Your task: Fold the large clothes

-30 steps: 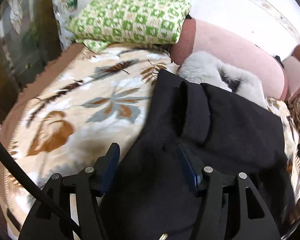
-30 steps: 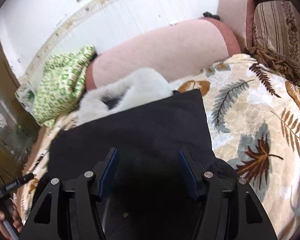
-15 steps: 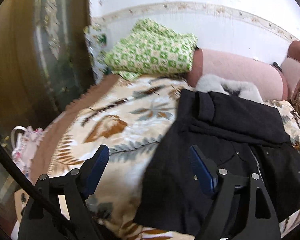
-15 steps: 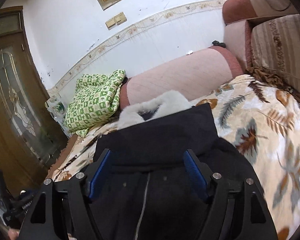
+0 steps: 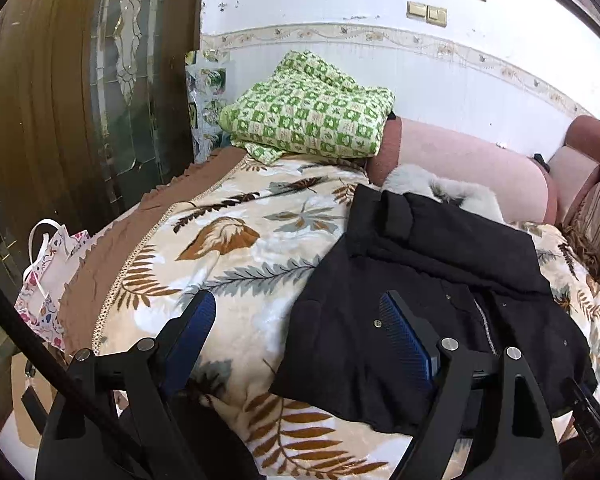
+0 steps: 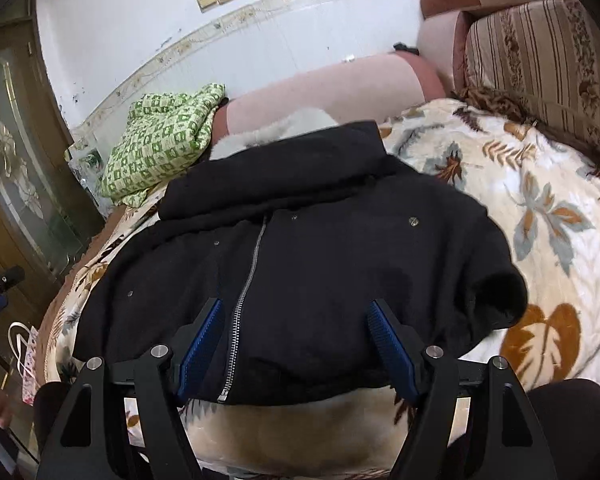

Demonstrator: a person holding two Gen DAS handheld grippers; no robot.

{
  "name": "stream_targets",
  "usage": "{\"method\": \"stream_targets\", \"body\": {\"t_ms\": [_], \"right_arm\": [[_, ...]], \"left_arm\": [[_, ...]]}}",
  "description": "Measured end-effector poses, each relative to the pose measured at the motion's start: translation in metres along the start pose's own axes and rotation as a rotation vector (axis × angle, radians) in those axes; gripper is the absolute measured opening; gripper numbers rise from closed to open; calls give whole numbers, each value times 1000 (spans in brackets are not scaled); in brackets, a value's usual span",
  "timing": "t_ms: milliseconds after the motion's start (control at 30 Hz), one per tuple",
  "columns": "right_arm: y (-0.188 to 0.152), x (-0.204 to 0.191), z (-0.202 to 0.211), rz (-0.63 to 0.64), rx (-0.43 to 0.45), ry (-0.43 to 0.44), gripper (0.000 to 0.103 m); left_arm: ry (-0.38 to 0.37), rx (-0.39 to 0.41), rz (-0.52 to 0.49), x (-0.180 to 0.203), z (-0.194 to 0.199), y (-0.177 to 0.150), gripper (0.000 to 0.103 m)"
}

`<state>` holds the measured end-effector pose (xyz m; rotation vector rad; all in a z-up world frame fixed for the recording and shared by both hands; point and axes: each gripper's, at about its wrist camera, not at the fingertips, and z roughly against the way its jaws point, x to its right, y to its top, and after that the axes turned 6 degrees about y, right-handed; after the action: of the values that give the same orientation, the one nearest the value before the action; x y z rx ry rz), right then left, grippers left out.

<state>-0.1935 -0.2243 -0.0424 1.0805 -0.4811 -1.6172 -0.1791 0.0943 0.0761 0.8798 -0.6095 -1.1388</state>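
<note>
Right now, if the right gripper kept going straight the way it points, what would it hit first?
Most likely the black jacket. The right gripper is open and aimed at the jacket's front by the zipper, with nothing in between, though depth is hard to judge.

Green checked blanket (image 5: 308, 116) atop pink bolster (image 5: 468, 164) — leaf-print bedspread (image 5: 228, 248), glass-panelled door (image 5: 80, 80) beside.

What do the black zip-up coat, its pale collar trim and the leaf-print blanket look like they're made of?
Black zip-up coat: matte woven fabric, seemingly padded, with a metal-looking zipper and snaps. Pale collar trim: fluffy, probably faux fur. Leaf-print blanket: plush fleece, judging by its soft sheen.
</note>
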Motion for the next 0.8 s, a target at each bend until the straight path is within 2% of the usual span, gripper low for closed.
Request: {"method": "stream_targets", "body": {"t_ms": [167, 500, 633, 800], "right_arm": [[2, -9, 12, 54, 51, -42, 80], [-5, -12, 1, 70, 15, -61, 80], [-8, -12, -6, 84, 2, -74, 80], [-12, -11, -12, 98, -11, -92, 80]], "left_arm": [[-2, 4, 33, -10, 1, 1, 84], [-5, -47, 13, -4, -17, -9, 84], [-32, -88, -22, 11, -26, -20, 84], [-66, -124, -113, 40, -32, -37, 84]]}}
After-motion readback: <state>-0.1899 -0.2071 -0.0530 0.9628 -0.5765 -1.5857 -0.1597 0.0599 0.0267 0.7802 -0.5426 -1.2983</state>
